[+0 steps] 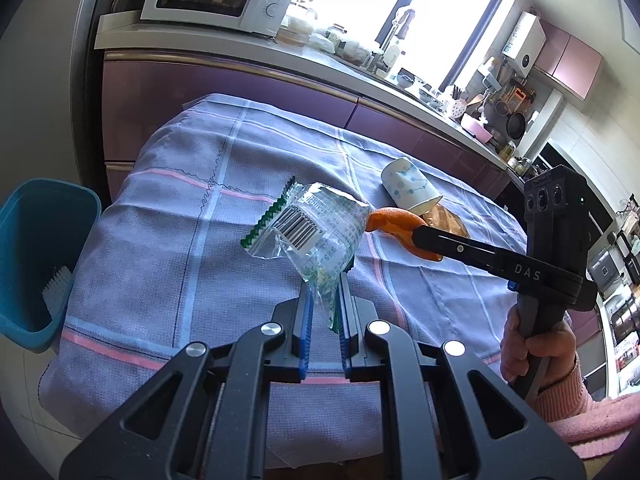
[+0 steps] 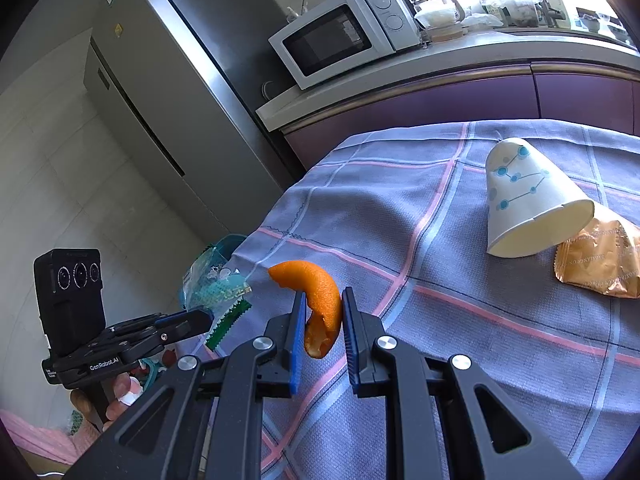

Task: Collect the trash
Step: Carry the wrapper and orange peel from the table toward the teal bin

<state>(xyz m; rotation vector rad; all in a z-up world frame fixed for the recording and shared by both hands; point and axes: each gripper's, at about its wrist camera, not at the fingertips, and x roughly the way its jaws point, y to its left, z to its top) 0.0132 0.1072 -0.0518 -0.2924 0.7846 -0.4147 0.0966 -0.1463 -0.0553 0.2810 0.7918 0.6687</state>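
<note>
Desk: the desk (image 2: 460, 320) wears a purple cloth with pink and blue lines, and it still has trash on it
Bin: a blue bin (image 1: 36, 264) stands on the floor just beside the left end of the desk; something pale with bristles, maybe a brush, leans inside
How far along: I think about half is left. Two bits of trash are picked up but not dropped in the bin yet, and two more still lie on the cloth
Paper cup: the paper cup (image 2: 524, 204) lies tipped on its side, leaning on the gold wrapper
Gold wrapper: the gold wrapper (image 2: 600, 264) sits flat on the cloth, touching the cup's rim
Clear wrapper: the clear wrapper (image 1: 312, 236) with a green edge and a bar code is up in the air over the desk
Orange peel: the curled orange peel (image 2: 320, 304) is up in the air too
Left hand-held gripper: the left hand-held gripper (image 1: 324, 304) is pinched tight on the bottom of the clear wrapper, held level, nearer the bin
Right hand-held gripper: the right hand-held gripper (image 2: 324, 320) squeezes the peel between its blue pads, reaching in from the right, above the cloth
</note>
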